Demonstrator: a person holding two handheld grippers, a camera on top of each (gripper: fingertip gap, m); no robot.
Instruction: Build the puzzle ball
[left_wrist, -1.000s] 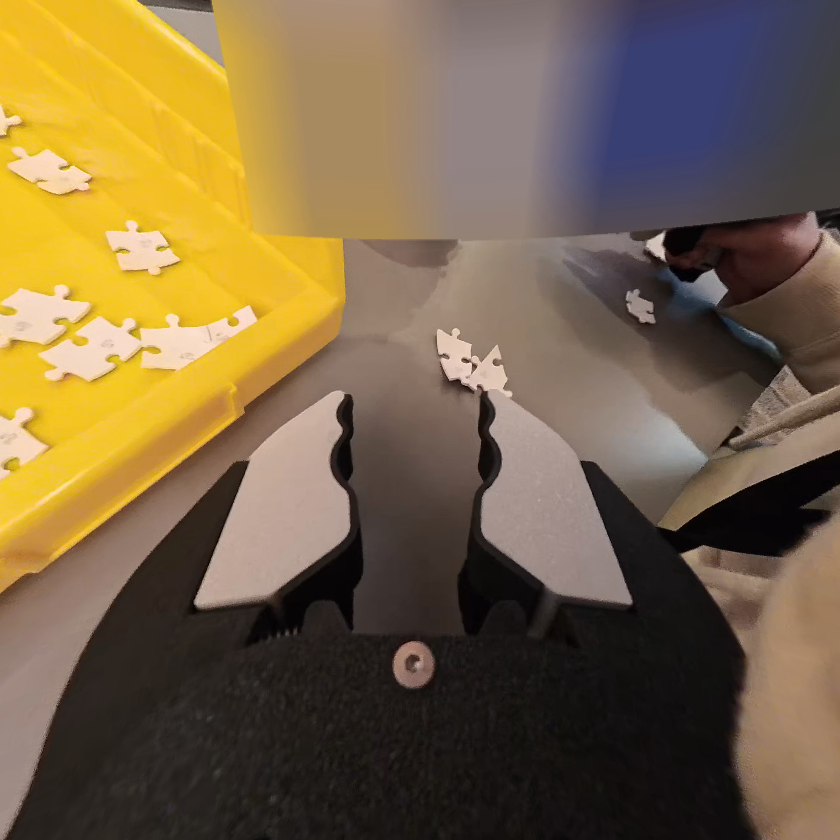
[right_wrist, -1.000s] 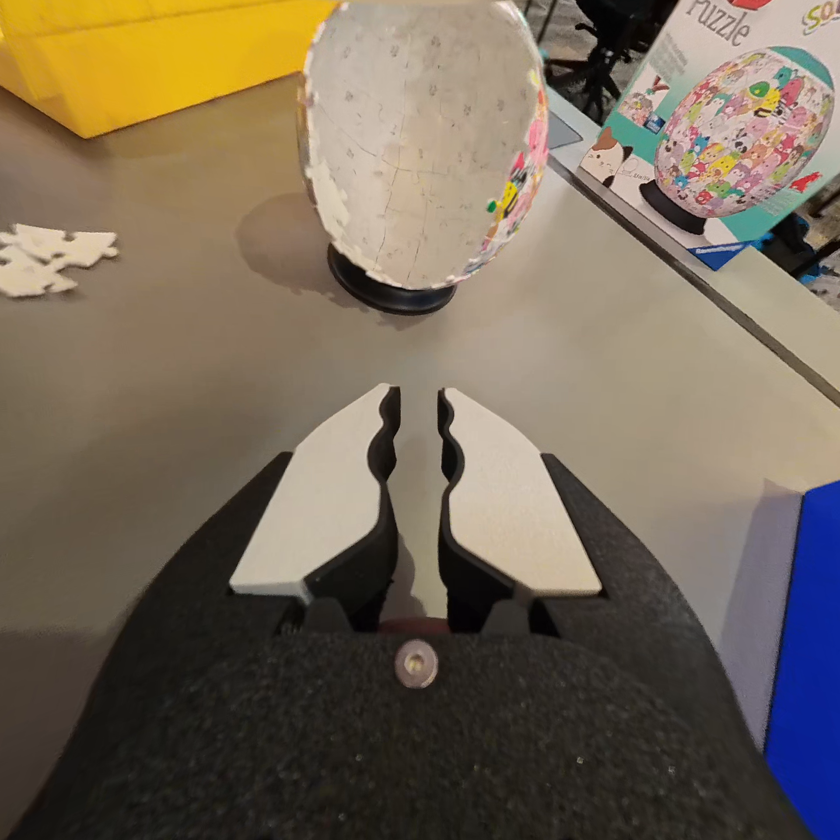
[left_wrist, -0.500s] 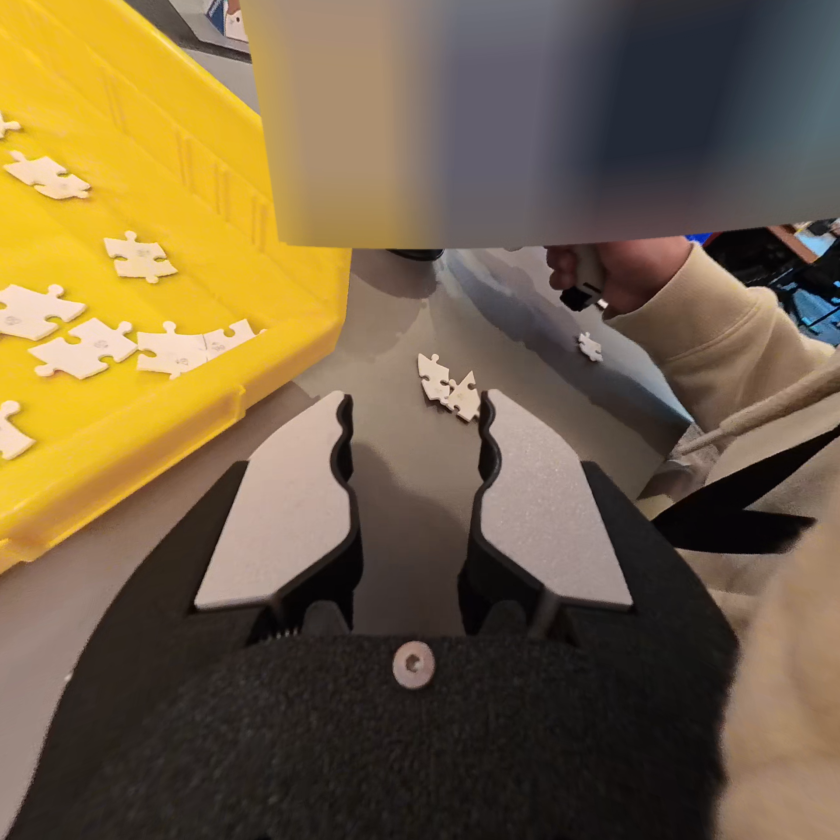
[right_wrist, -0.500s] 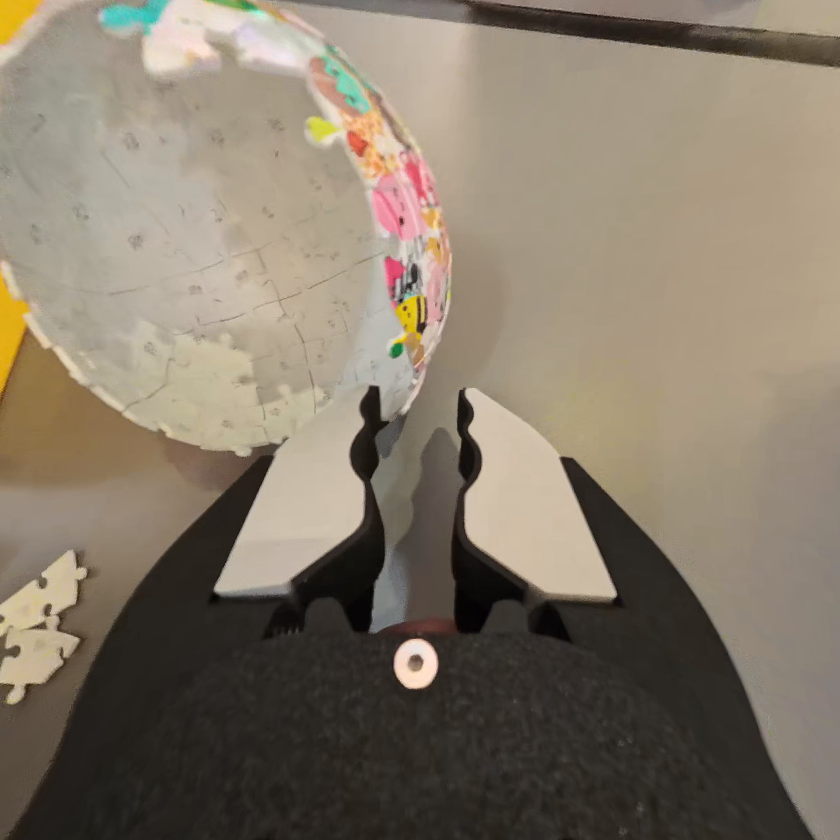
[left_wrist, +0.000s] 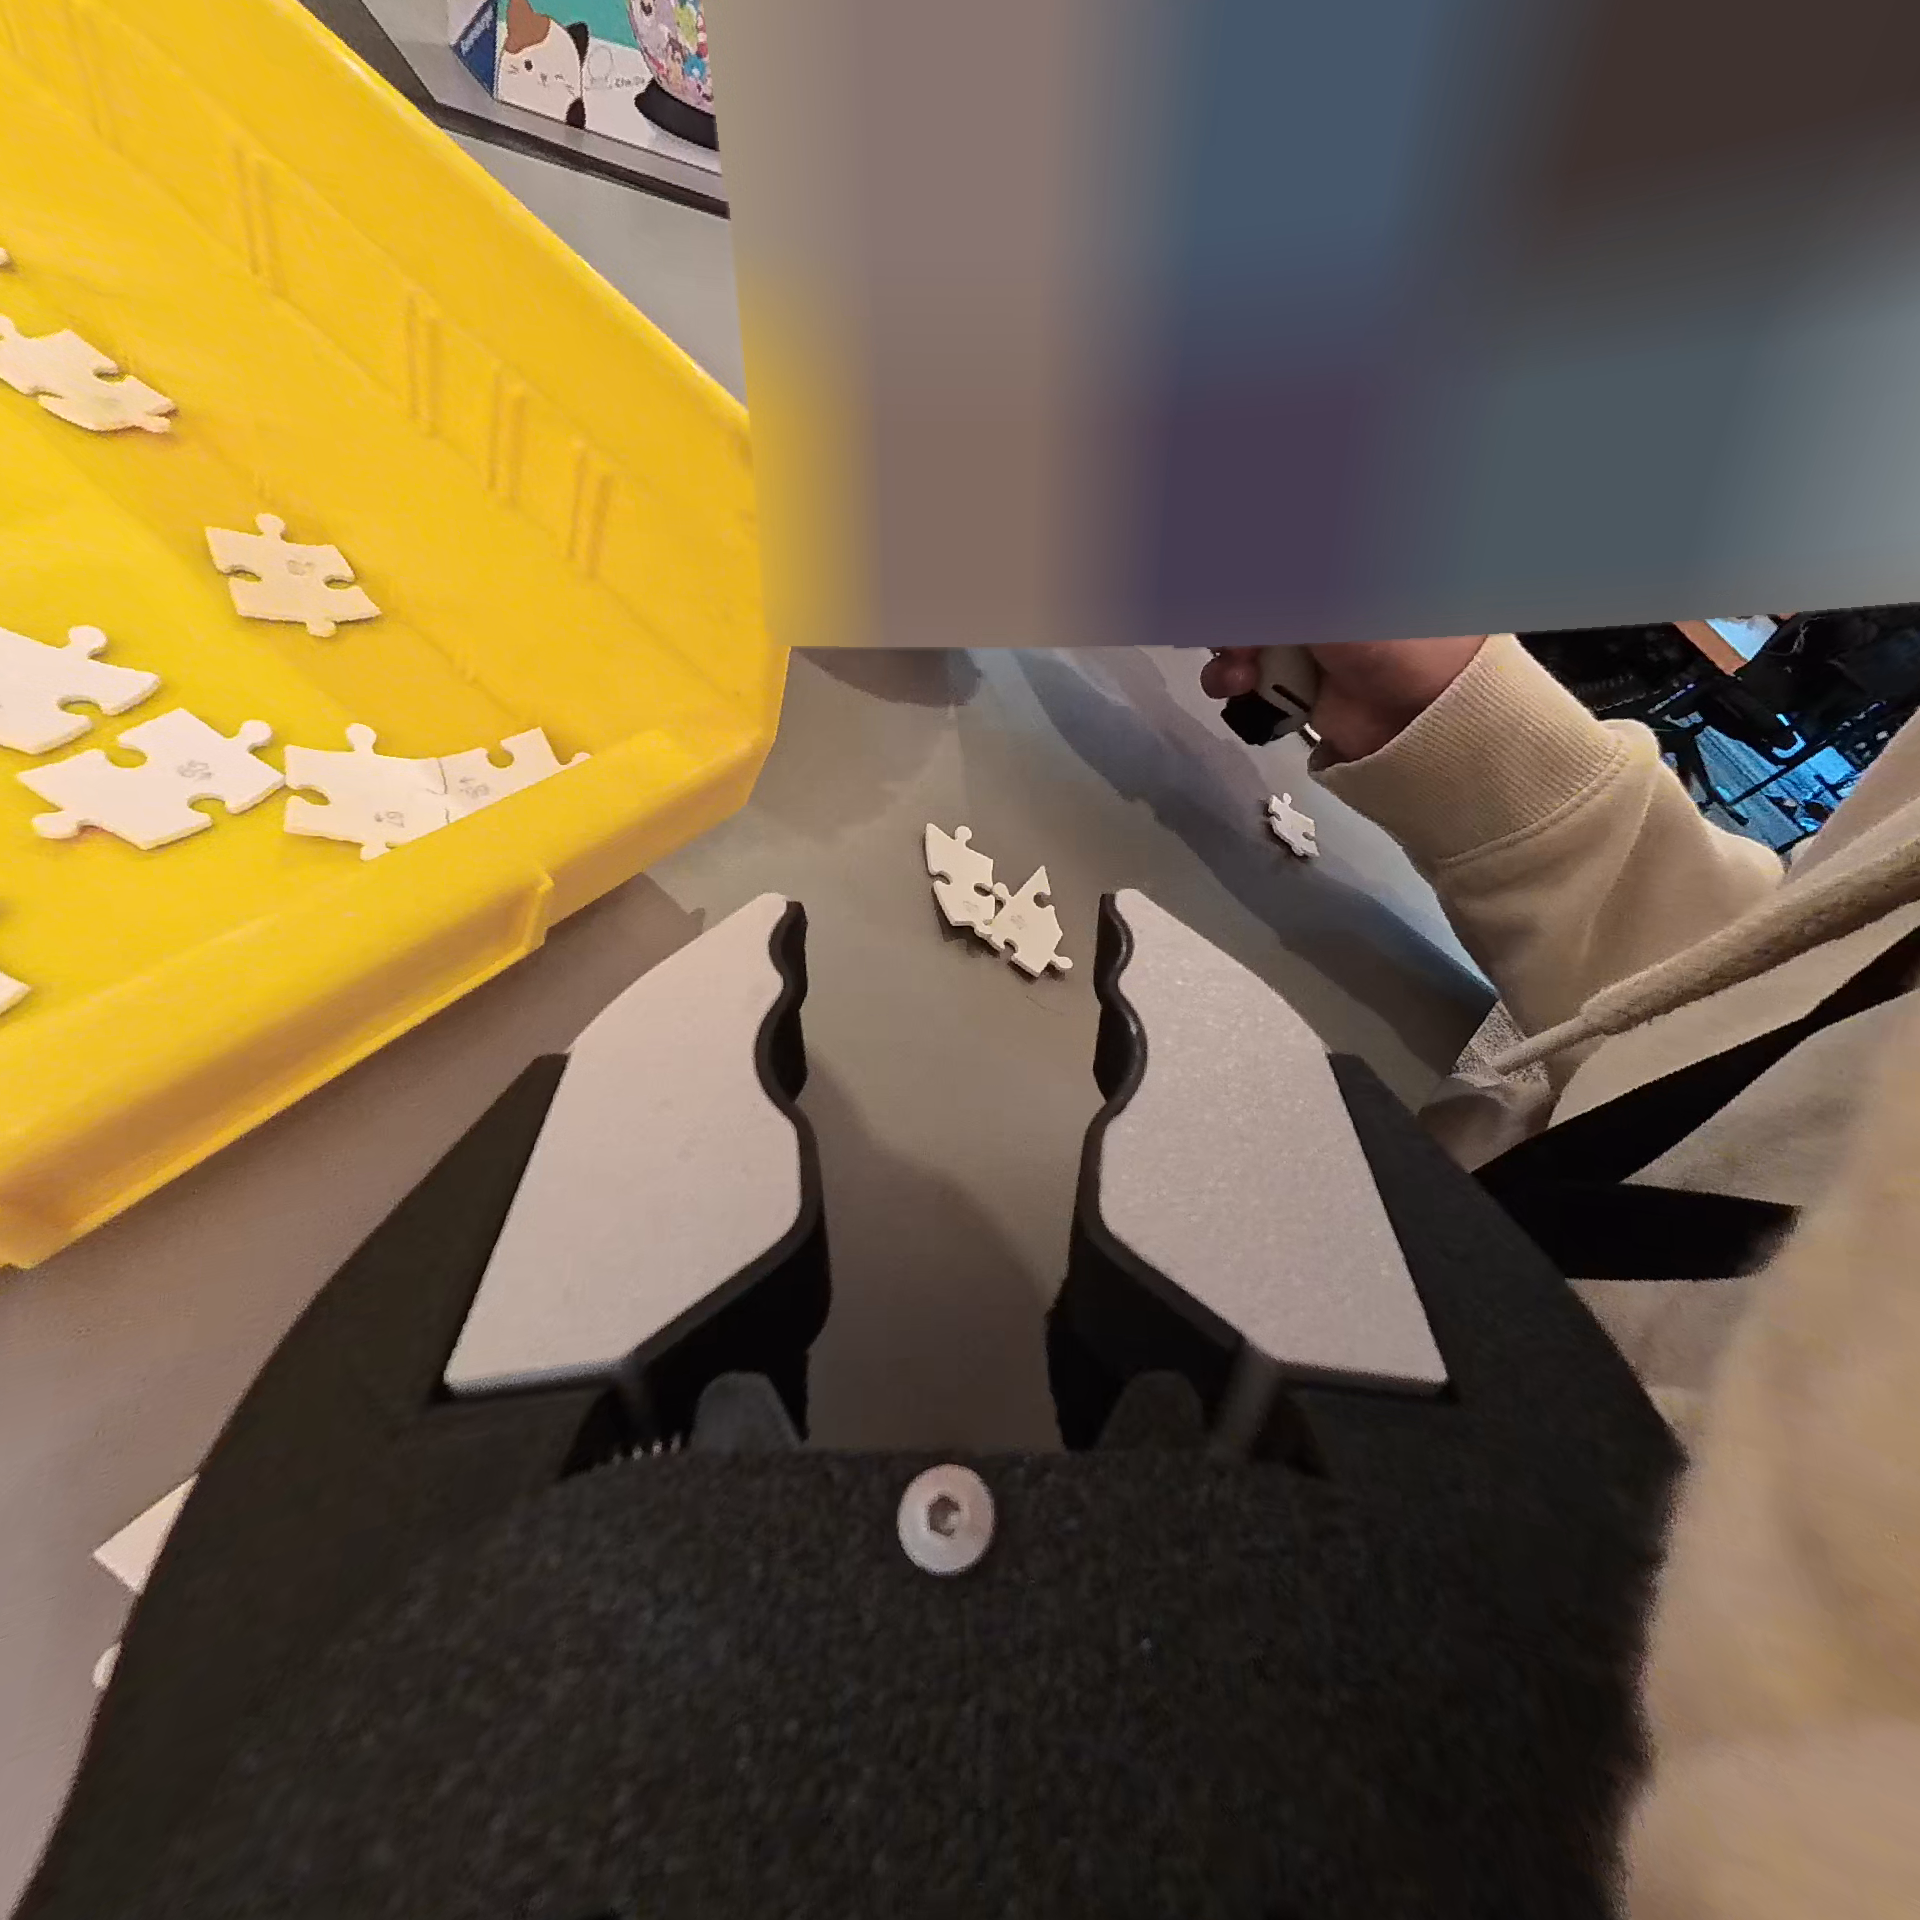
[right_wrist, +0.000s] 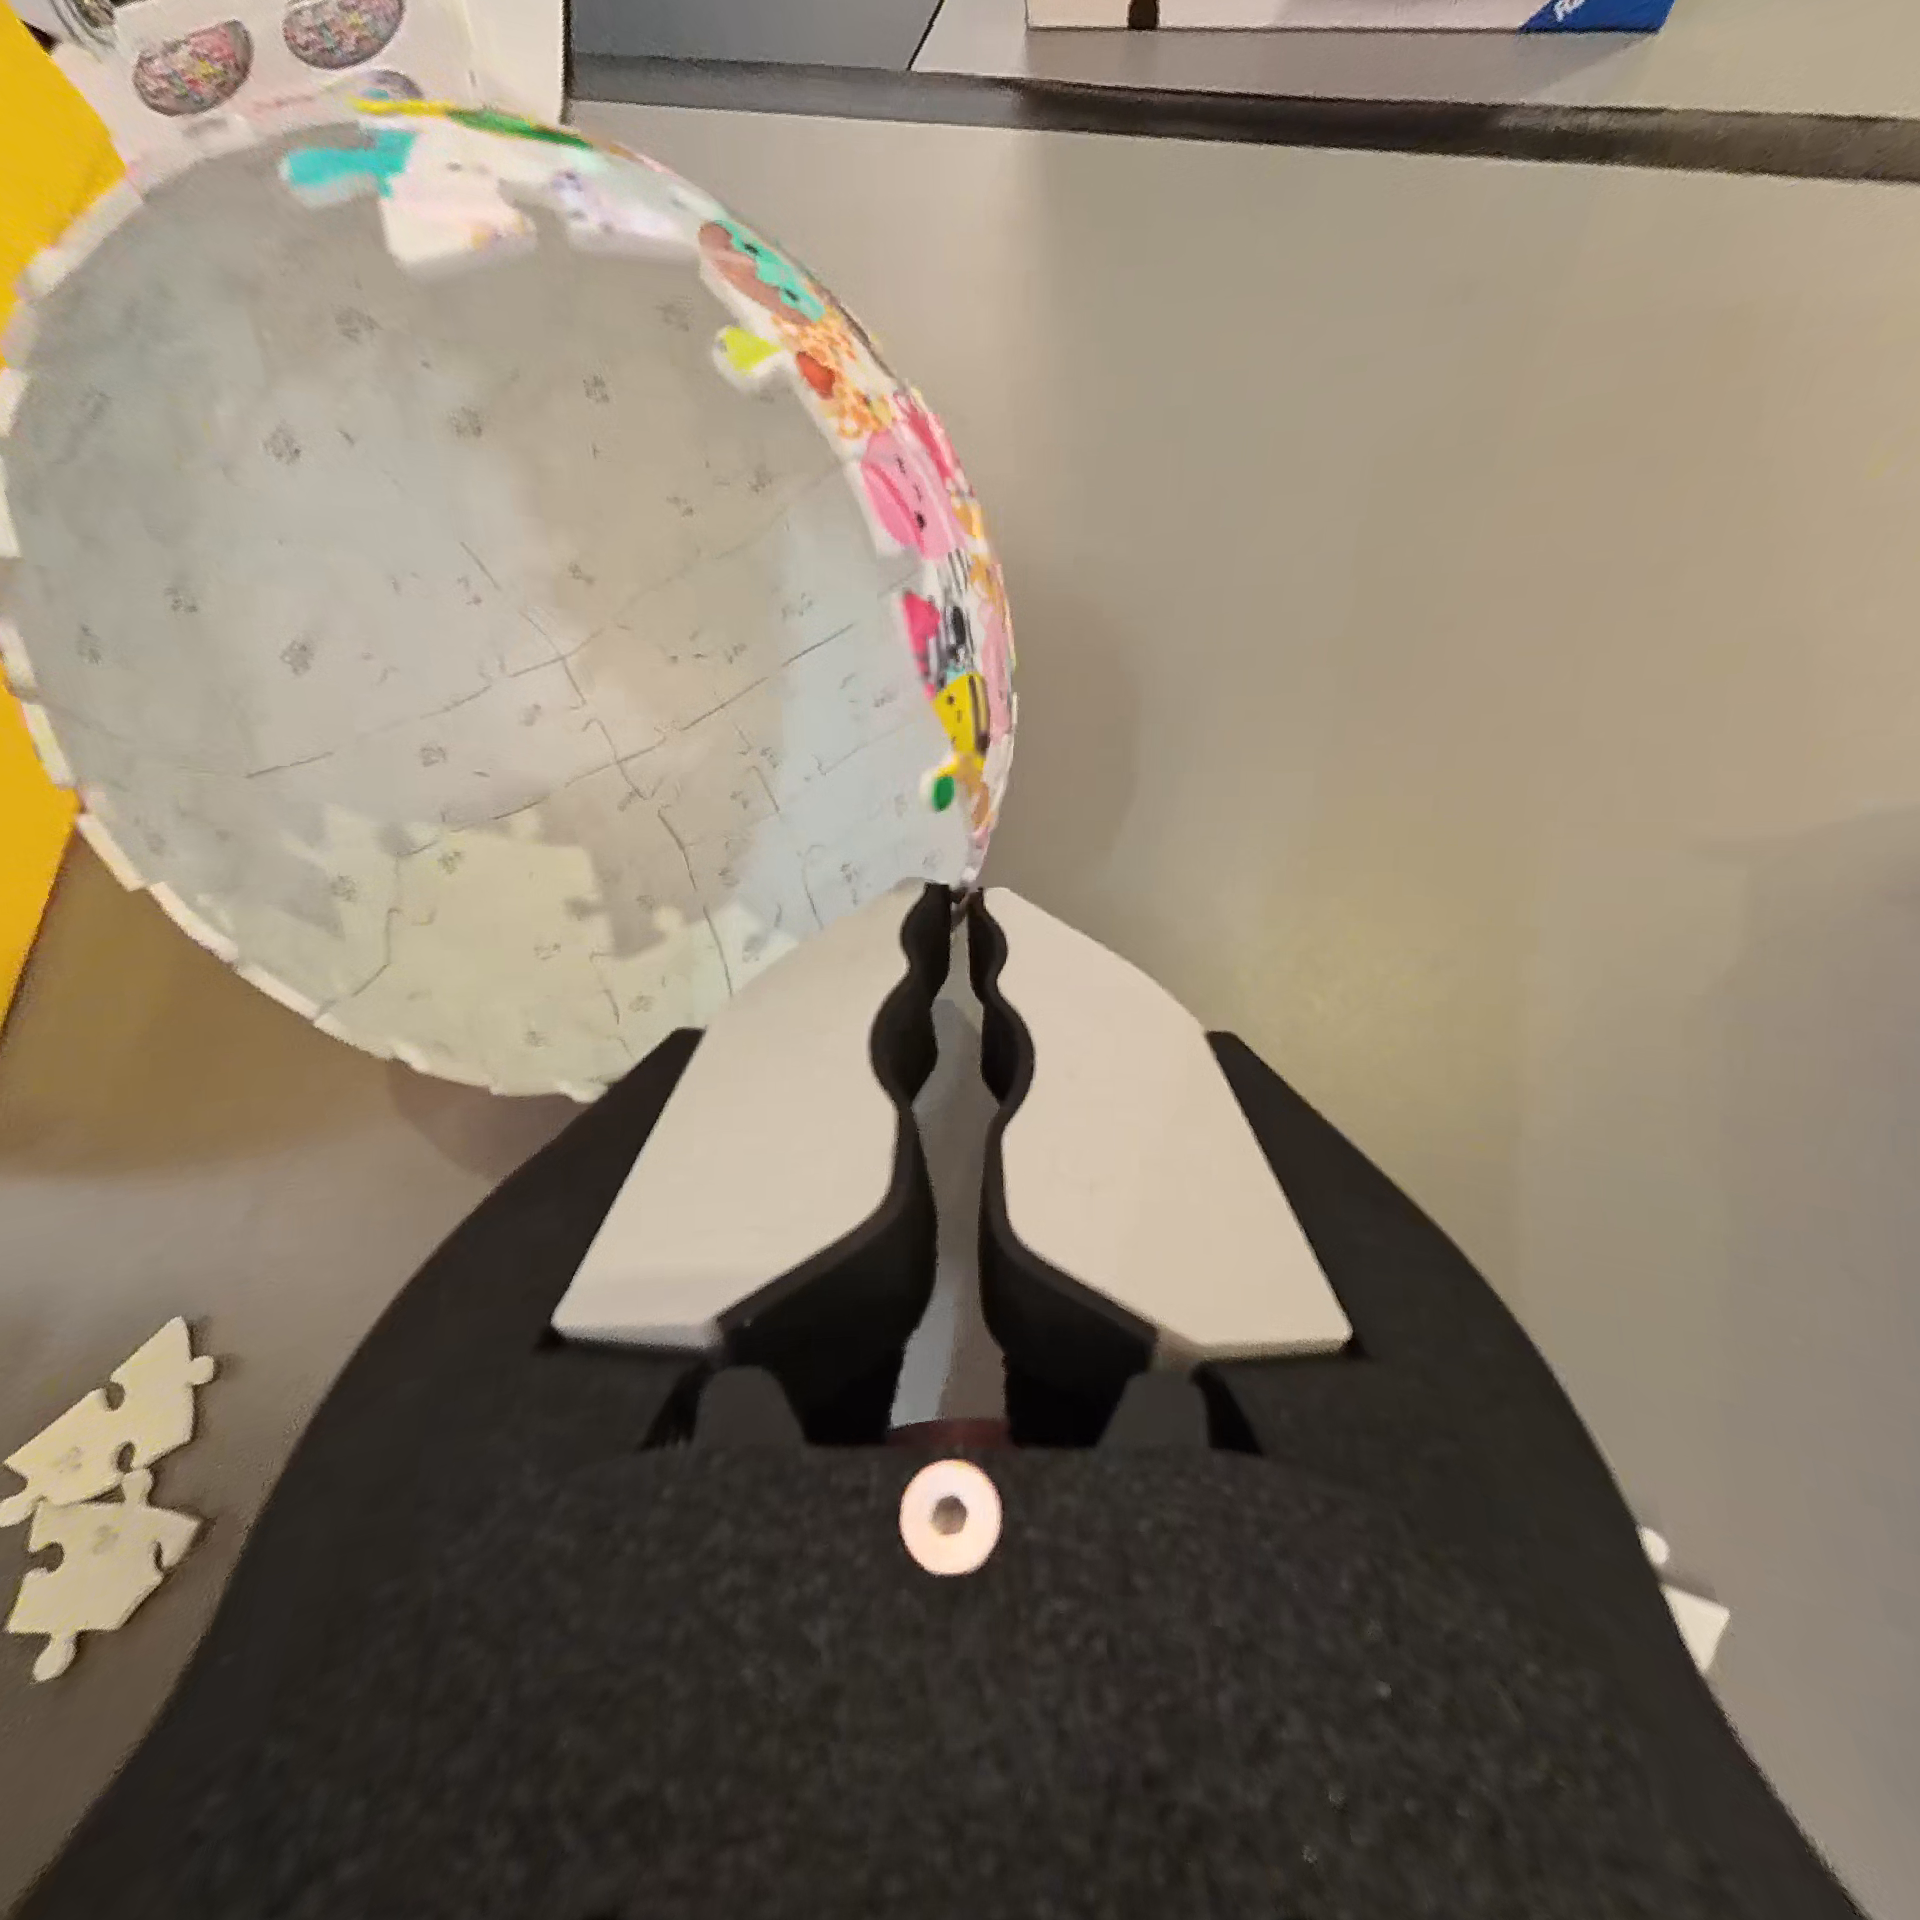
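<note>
Right gripper (right_wrist: 951, 902) pinching the lower rim of the half-built puzzle ball (right_wrist: 488, 582), fingers pressed nearly together on the thin shell edge. Ball tipped with its open side toward the camera — pale grey inside with faint seams, bright printed outside showing only along the right and top edge. Whether lifted clear of the grey table (right_wrist: 1455, 623) or touching it, cannot tell. Two linked loose pieces (right_wrist: 99, 1496) lying white side up at the lower left of the right wrist view, well apart from the ball. Box edges and a dark strip along the far table border.

Left gripper (left_wrist: 948, 914) hanging over the table with fingers spread wide, nothing between them. Same pair of linked pieces just beyond the fingertips, closer to the right finger (left_wrist: 1226, 1122). Single small piece (left_wrist: 1291, 826) farther off, near a beige sleeve (left_wrist: 1507, 790). Yellow bin (left_wrist: 436, 935) to the left — several white pieces (left_wrist: 291, 577) scattered flat on its floor, two of them joined near the front wall. Puzzle box (left_wrist: 582, 73) partly visible behind the bin.
</note>
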